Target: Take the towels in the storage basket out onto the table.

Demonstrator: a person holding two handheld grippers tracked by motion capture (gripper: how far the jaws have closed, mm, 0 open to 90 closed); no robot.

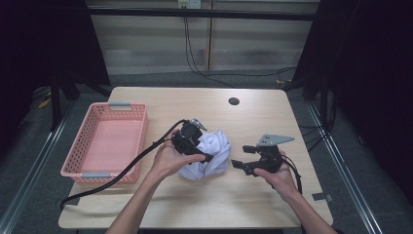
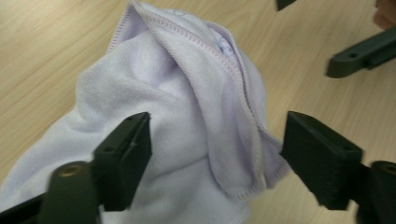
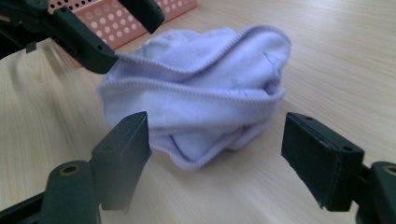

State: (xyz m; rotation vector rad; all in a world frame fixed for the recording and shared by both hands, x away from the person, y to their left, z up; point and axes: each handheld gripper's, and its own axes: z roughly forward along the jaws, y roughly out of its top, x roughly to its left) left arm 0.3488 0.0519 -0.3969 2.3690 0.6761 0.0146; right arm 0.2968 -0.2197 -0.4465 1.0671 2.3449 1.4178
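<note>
cloth bunched between spread left claw jaws | right claw spread, just beside it

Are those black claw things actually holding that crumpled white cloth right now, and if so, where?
Nothing is held. The left gripper has its fingers wide open astride the cloth, over a hemmed fold. The right gripper is open too, short of it.

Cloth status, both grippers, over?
Left gripper open, jaws astride the crumpled cloth. Right gripper open, just short of it. Basket off to the left; nothing in the way.
</note>
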